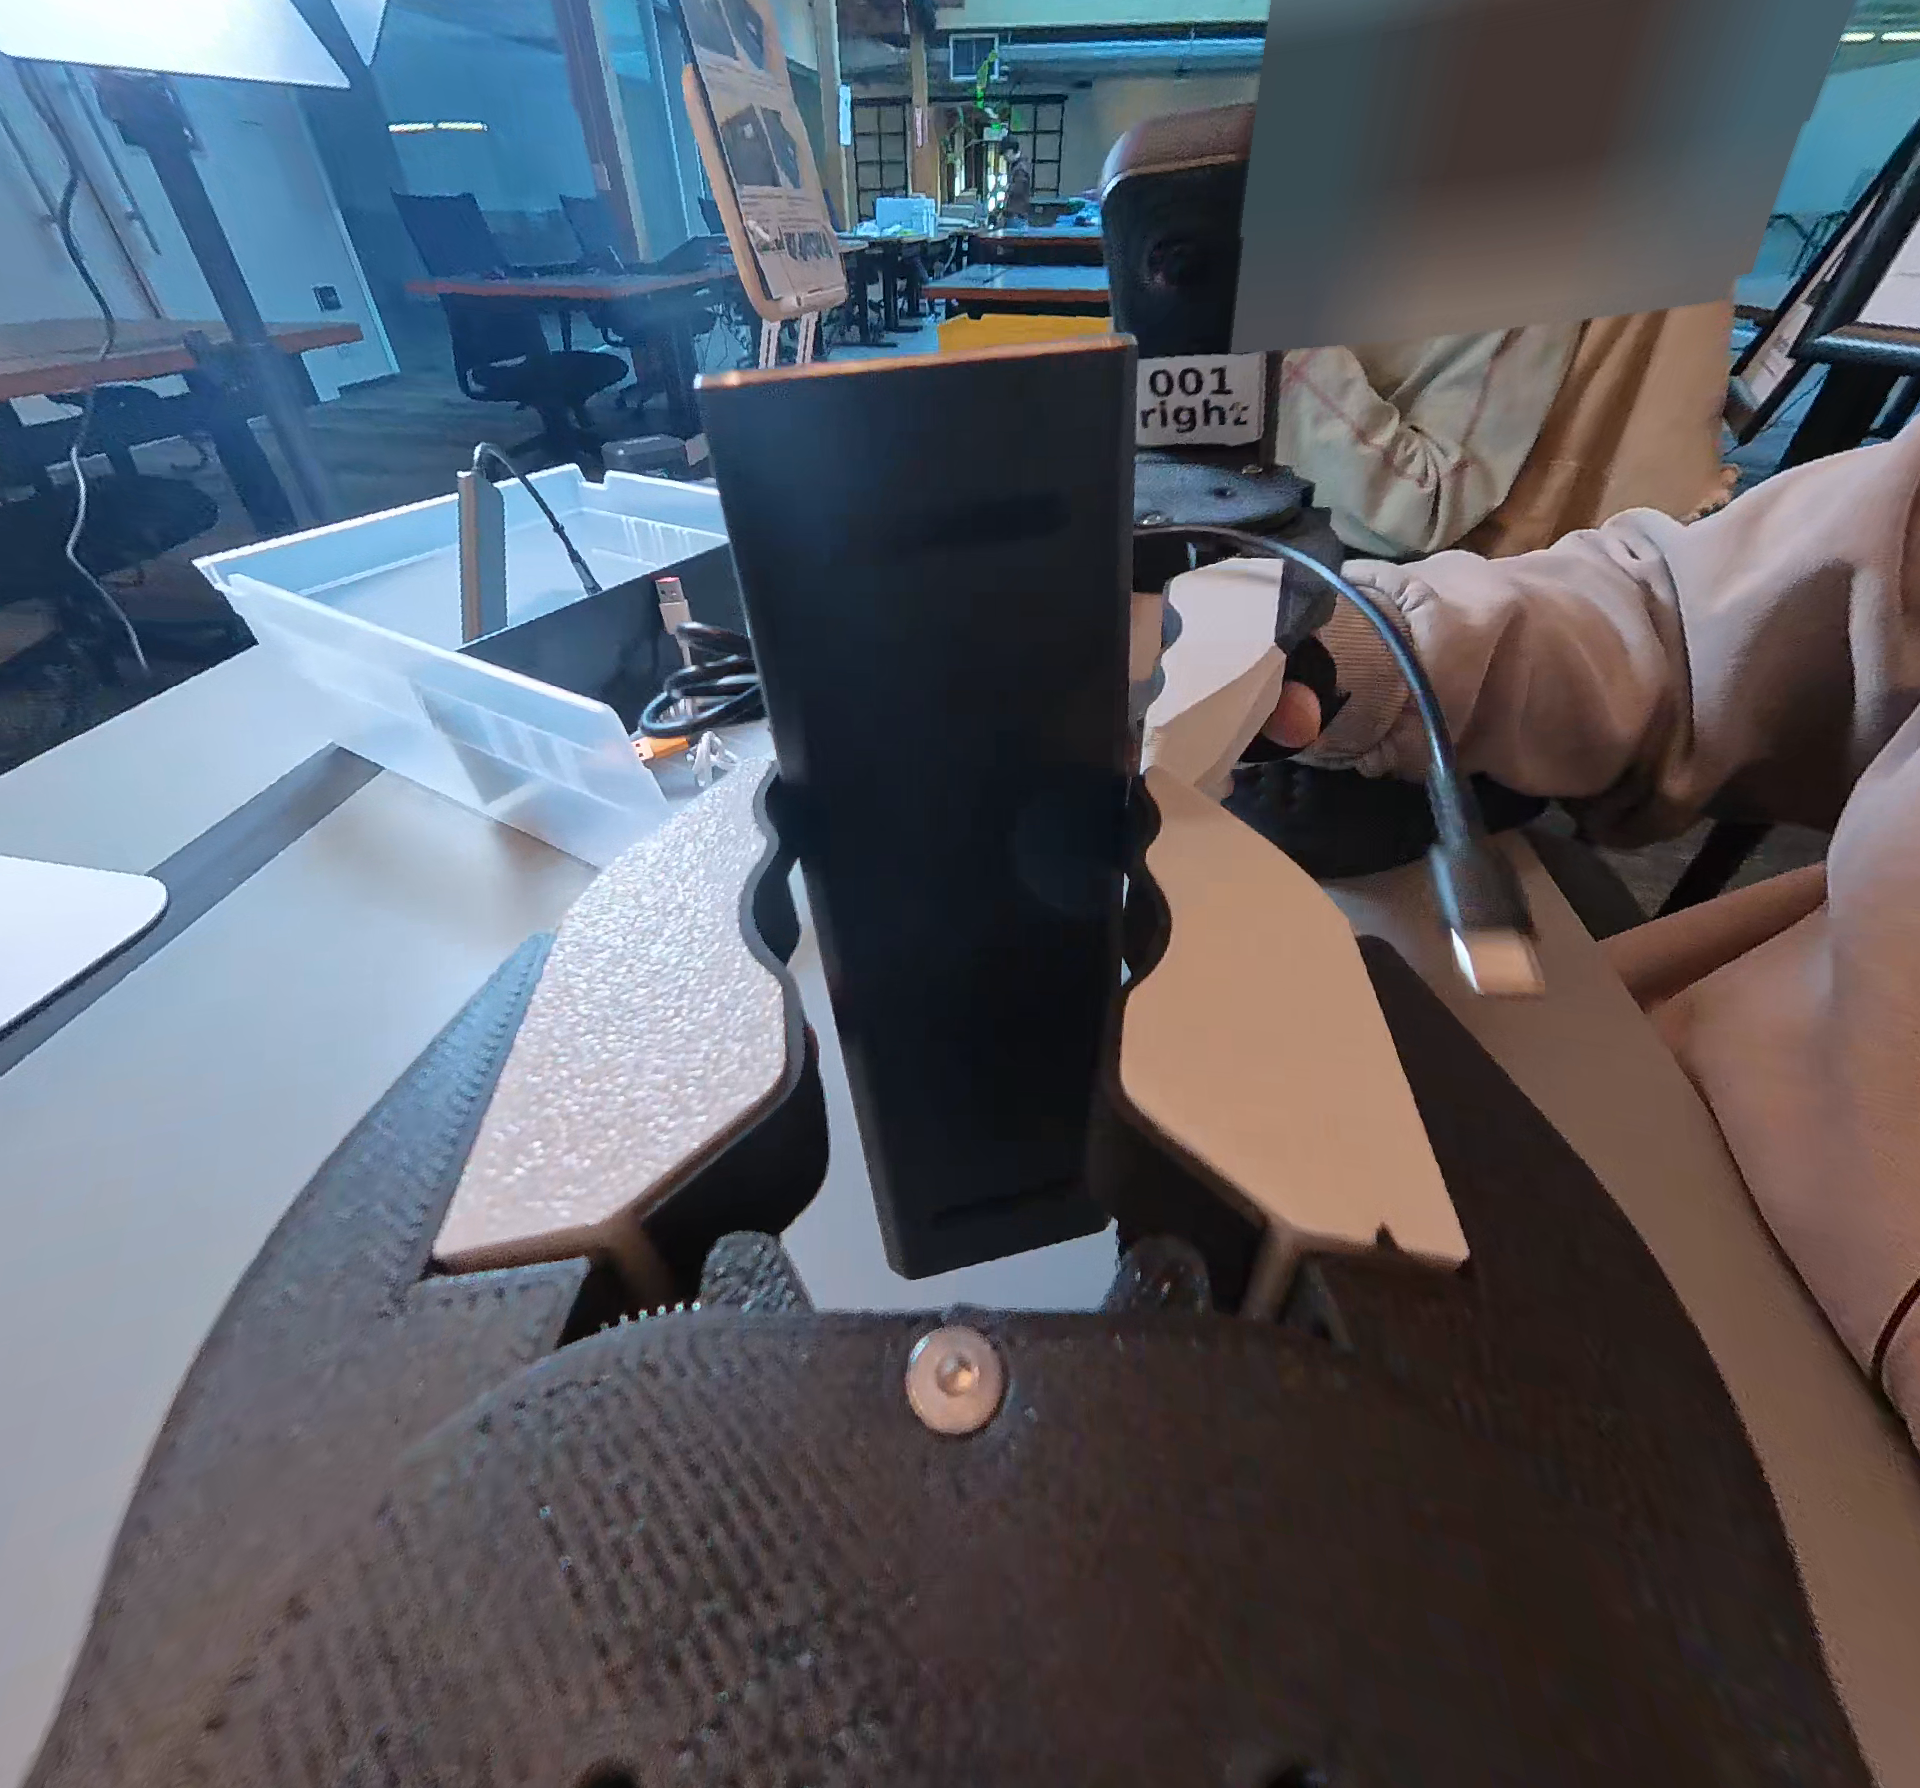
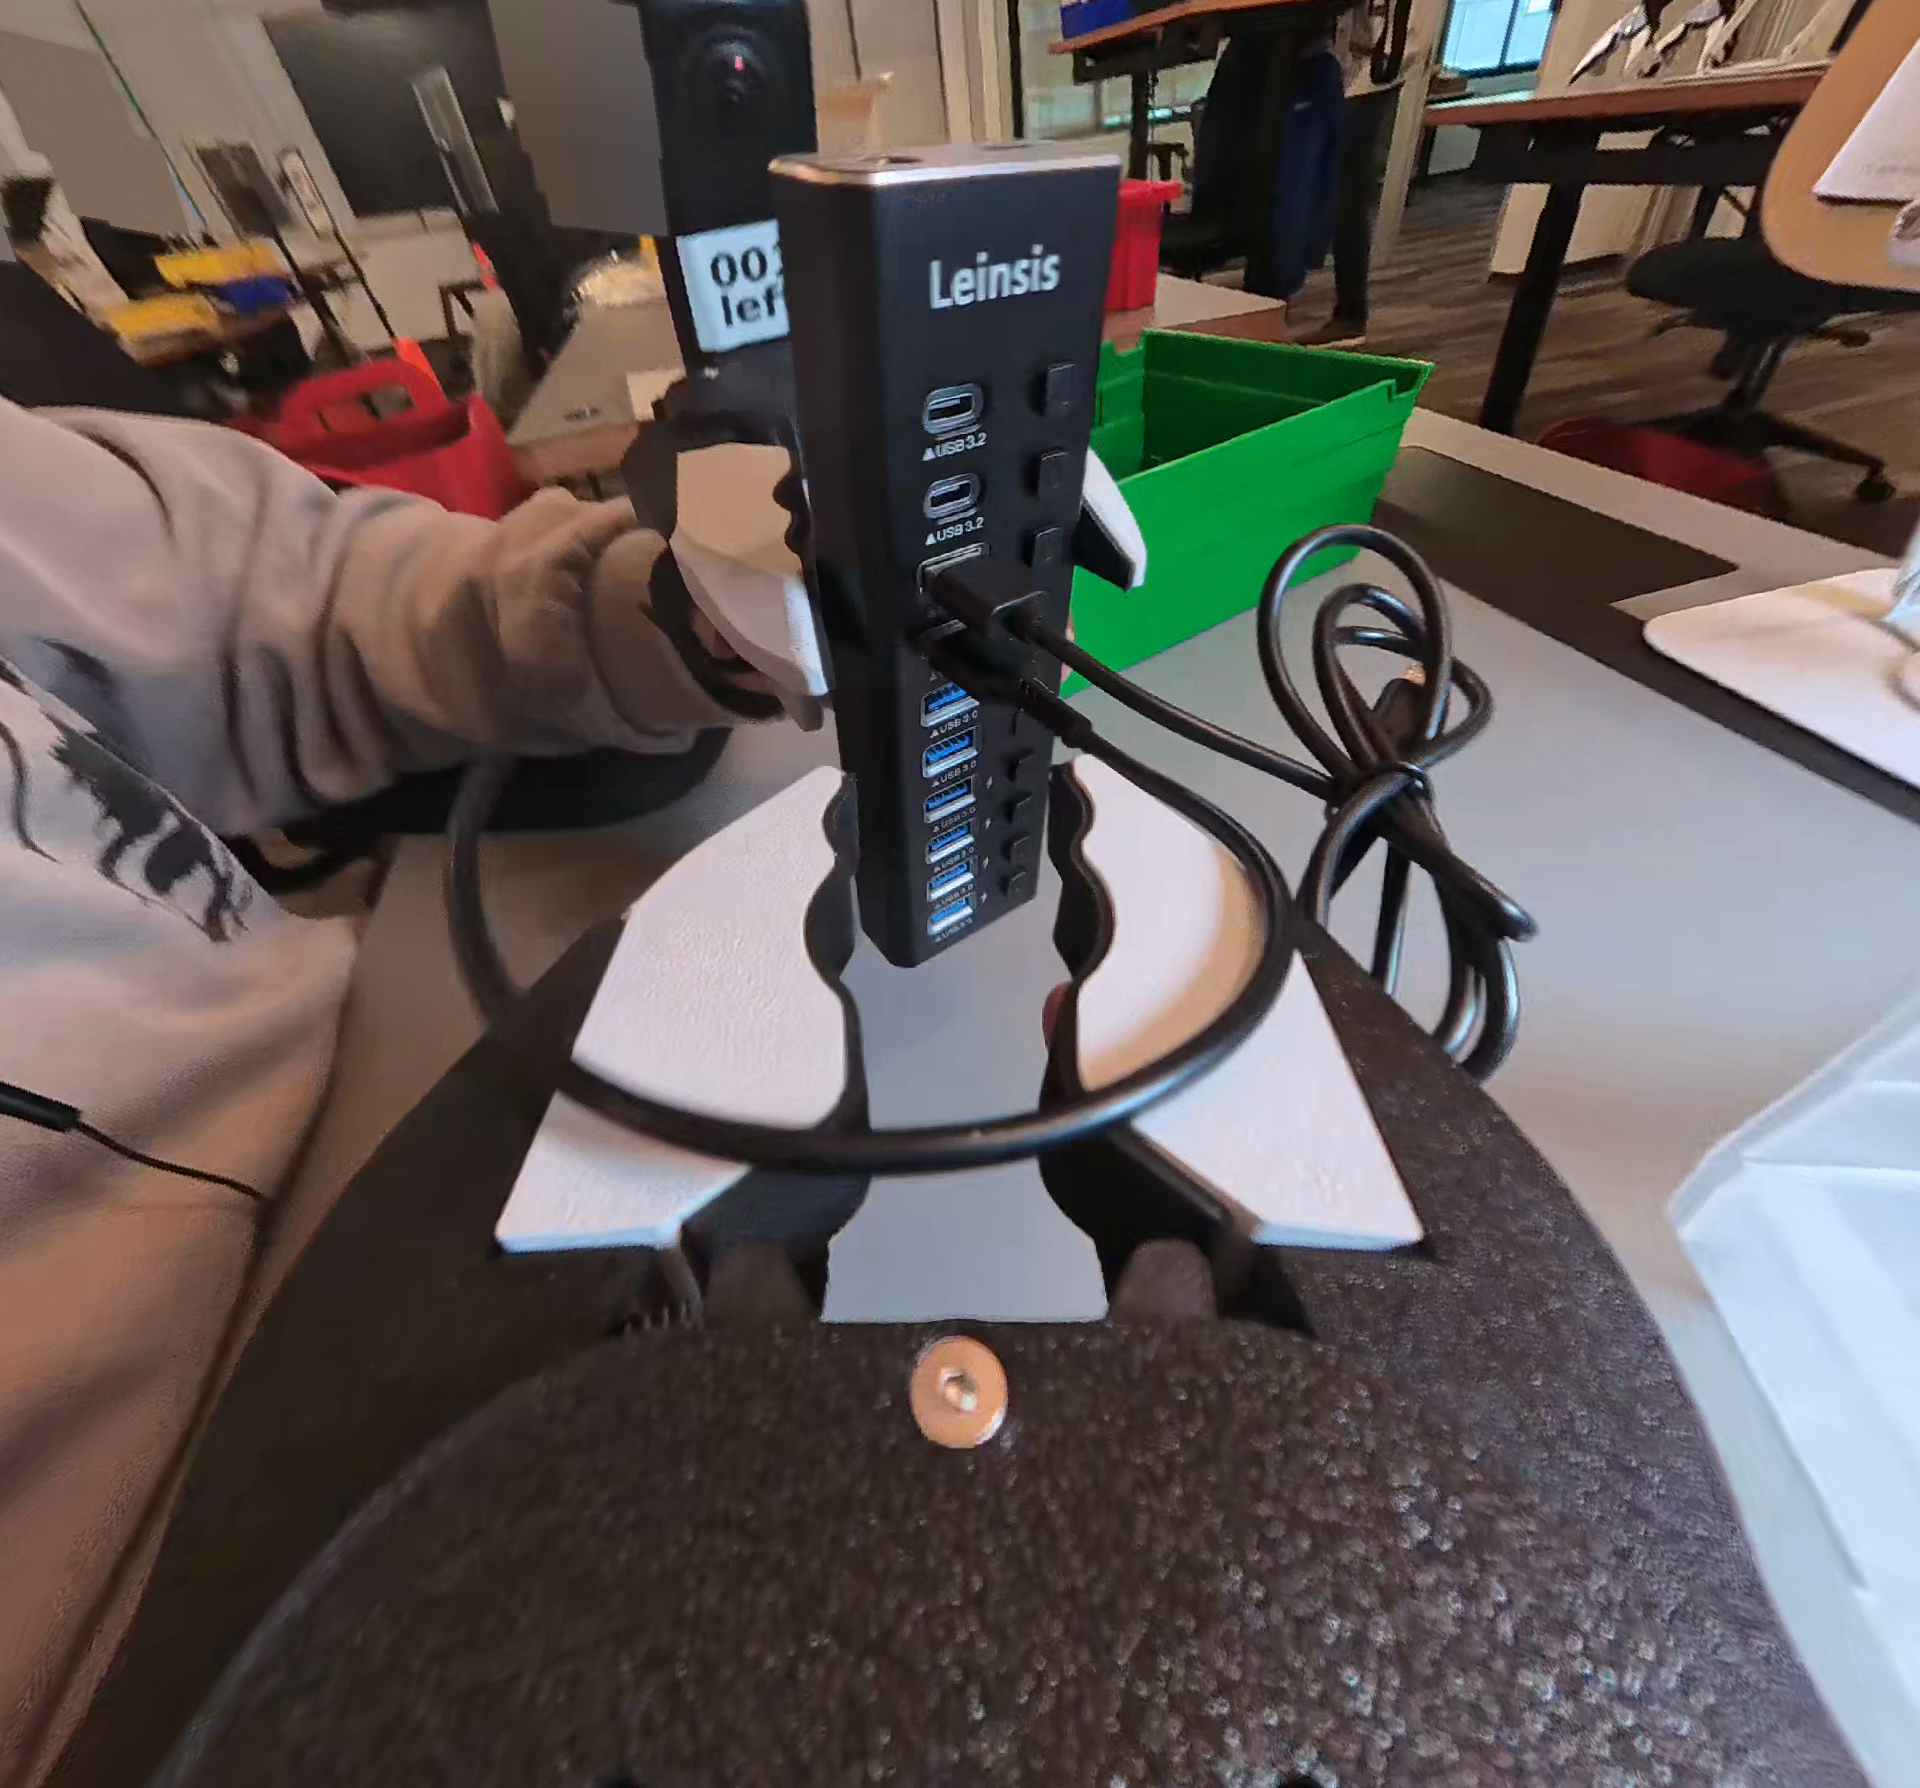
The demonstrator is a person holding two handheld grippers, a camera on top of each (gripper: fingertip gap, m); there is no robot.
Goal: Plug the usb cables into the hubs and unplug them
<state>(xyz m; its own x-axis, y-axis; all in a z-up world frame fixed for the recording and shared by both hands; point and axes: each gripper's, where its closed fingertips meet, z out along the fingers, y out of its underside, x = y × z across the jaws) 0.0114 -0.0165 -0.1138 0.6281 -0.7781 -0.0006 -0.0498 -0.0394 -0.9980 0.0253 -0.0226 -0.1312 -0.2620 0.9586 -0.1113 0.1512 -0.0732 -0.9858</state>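
Left gripper (image 1: 951,865): jaws clamp upright black USB hub (image 1: 925,751). Right gripper (image 2: 951,881): jaws spread either side of hub's lower end, black cable (image 2: 1174,730) plugged above them.

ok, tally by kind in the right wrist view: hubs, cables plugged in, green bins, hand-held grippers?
hub: 1
plugged-in cables: 2
green bin: 1
hand-held grippers: 2, left and right
Total: 6
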